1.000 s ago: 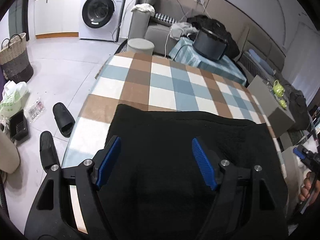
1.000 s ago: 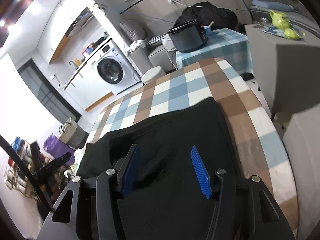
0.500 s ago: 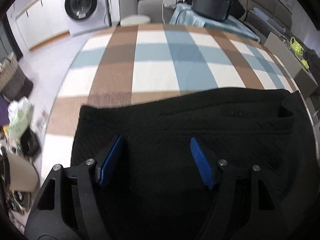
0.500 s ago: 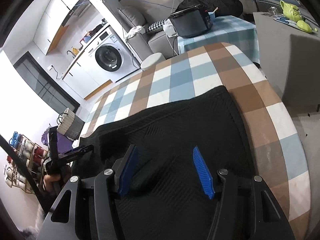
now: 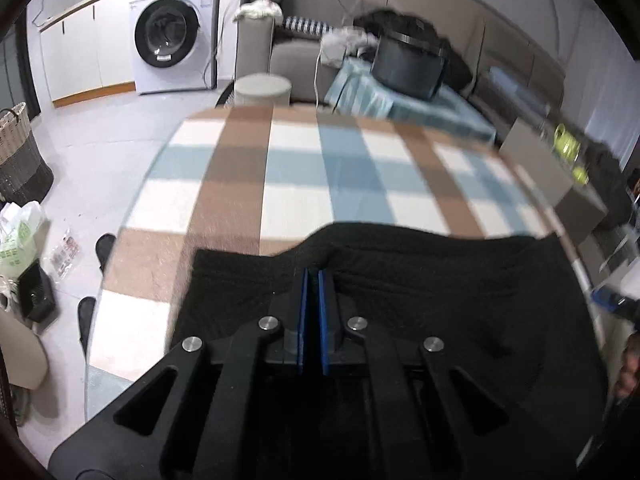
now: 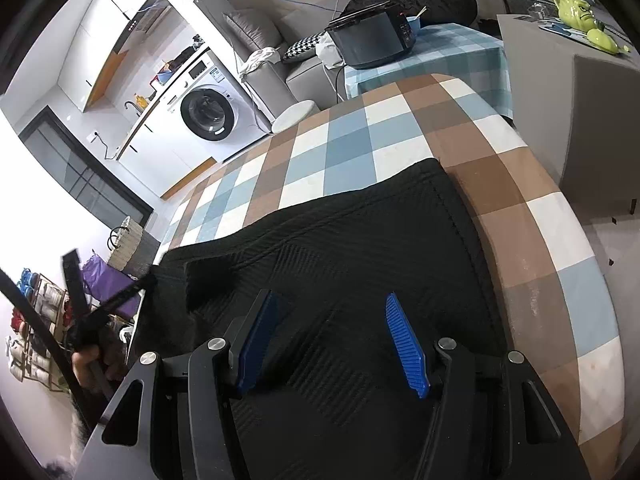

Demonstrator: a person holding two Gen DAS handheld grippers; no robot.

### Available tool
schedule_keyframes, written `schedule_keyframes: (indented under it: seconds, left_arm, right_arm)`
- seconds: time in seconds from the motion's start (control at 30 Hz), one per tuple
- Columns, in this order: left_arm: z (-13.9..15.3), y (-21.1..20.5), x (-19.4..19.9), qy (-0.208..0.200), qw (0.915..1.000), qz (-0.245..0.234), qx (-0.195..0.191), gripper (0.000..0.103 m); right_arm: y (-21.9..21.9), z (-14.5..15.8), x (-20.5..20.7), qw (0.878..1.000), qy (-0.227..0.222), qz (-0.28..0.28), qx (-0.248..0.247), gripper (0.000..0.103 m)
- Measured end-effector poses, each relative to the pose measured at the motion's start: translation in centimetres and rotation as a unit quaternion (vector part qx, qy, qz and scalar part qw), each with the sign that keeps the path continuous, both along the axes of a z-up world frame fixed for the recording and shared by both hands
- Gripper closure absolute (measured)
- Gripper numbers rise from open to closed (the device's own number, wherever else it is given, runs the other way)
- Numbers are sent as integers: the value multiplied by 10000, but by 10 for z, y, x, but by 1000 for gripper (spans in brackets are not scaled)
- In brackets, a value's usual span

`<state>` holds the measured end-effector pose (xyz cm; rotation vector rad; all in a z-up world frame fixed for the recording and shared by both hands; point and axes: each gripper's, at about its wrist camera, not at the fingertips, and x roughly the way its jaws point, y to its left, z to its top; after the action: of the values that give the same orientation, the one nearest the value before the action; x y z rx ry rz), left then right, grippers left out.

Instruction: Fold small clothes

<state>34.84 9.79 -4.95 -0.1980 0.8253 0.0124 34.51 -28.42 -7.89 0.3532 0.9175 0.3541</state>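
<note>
Black garment [image 5: 420, 288]: knitted, ribbed cloth; we see it spread flat over the near part of the table, its far edge running across the checks.
Left gripper [image 5: 311, 280]: our blue pads are pressed together after just closing, pinching a small raised ridge of the black garment at its far edge; the cloth humps up around the tips.
Right gripper [image 6: 328, 320]: our jaws stand spread over the garment, cloth below and between the pads, neither pad pressing on it.
Garment's right edge [image 6: 464, 216]: a hemmed border lying straight on the brown and white checks.
Left hand [image 6: 90, 364]: seen from the right wrist at the table's left side, gripping its black handle.
Tablecloth [image 5: 296, 168]: brown, blue and white checks, bare beyond the garment.
Round stool [image 5: 262, 88]: just past the table's far end.
Cooker [image 6: 372, 40]: a dark appliance on a small teal-checked table.
Washing machine [image 5: 172, 32]: white, against the far wall beside white cabinets.
Wicker basket [image 5: 16, 152]: on the floor, well apart to the left.
</note>
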Motion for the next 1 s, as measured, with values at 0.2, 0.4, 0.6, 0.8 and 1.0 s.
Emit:
schedule_keyframes:
  seconds: [0.2,0.4,0.6,0.8,1.0]
  left_arm:
    - [16,18,6,-188,9994,278,43,101]
    - [-14,25,20,440,9982,414,-67,98]
    - [-8,24,4,438,9983,380,-37,68]
    - [8,30,-24,215,9985,482,-163,53]
    - [14,33,-49,151,9983,529,-176,53]
  right_arm:
    - [-6,-4,3,9999,68,-126,-10,44]
    - [-10,-7,4,9994,94,-272,-208,45]
    - [-8,-8,19,9979,132,-391,-496,44]
    - [26,-18,51,9971,184,29,-735,44]
    - [63,-31,72,9835,113,364,-1766,45]
